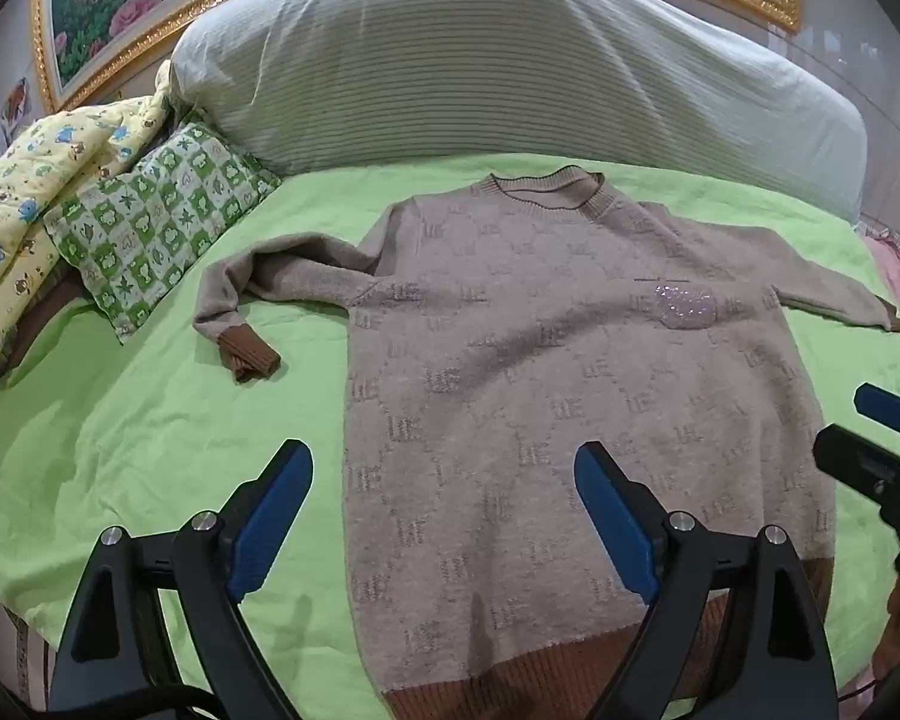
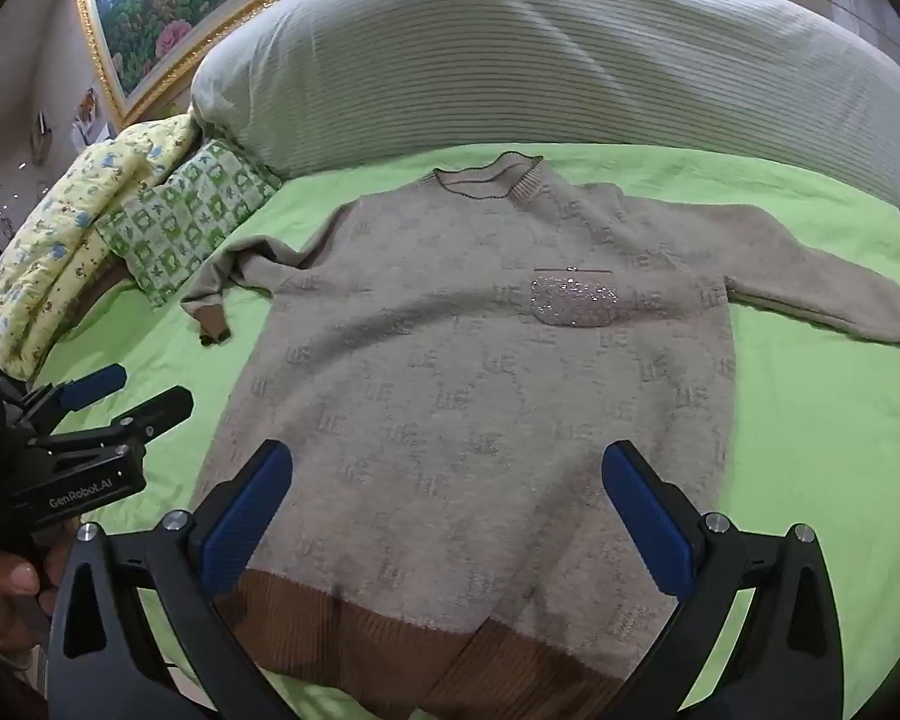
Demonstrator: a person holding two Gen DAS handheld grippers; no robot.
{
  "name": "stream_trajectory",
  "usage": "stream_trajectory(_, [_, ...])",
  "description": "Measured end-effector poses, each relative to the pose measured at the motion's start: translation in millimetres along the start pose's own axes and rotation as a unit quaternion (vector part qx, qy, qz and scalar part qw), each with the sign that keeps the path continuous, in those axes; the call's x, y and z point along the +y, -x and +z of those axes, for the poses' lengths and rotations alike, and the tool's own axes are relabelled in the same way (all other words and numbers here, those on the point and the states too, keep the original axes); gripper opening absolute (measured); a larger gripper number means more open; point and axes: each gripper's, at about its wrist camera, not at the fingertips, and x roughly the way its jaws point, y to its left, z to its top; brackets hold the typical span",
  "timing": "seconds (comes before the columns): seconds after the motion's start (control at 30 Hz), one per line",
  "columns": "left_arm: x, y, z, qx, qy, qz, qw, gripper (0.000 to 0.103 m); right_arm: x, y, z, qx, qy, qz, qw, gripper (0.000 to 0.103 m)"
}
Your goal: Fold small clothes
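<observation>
A small beige knit sweater [image 1: 546, 384] with brown hem and cuffs lies flat, front up, on the green bedsheet [image 1: 120, 438]; it also shows in the right wrist view [image 2: 474, 384]. Its left sleeve [image 1: 252, 294] is bent with the cuff doubled back; its right sleeve [image 2: 822, 294] stretches out sideways. A sequin patch [image 2: 573, 299] sits on the chest. My left gripper [image 1: 444, 468] is open and empty, above the sweater's lower left edge. My right gripper [image 2: 447, 468] is open and empty, above the hem. Each gripper shows at the edge of the other's view.
A large striped white pillow [image 1: 510, 66] lies behind the sweater. A green patterned small pillow [image 1: 156, 228] and a yellow printed quilt [image 1: 36, 180] sit at the left. A gold-framed flower picture [image 1: 108, 12] hangs on the wall behind.
</observation>
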Motion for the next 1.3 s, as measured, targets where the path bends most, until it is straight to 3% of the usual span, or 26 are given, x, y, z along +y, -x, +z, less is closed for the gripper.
stream_trajectory(0.4, [-17.1,-0.2,-6.9,0.002,-0.013,0.0,0.9999,0.091,1.6,-1.7,-1.8,0.007,0.012,-0.002,1.0,0.103])
stream_trajectory(1.1, [-4.2,-1.3,-5.6,0.004,-0.006,-0.001,1.0,0.091,-1.4,-1.0,-0.9,0.008,0.008,-0.006,1.0,0.103])
stream_trajectory(1.3, [-6.0,-1.4,-4.8,0.02,0.001,-0.013,0.9997,0.091,-1.8,-0.9,-0.8,0.008,0.008,-0.006,1.0,0.103])
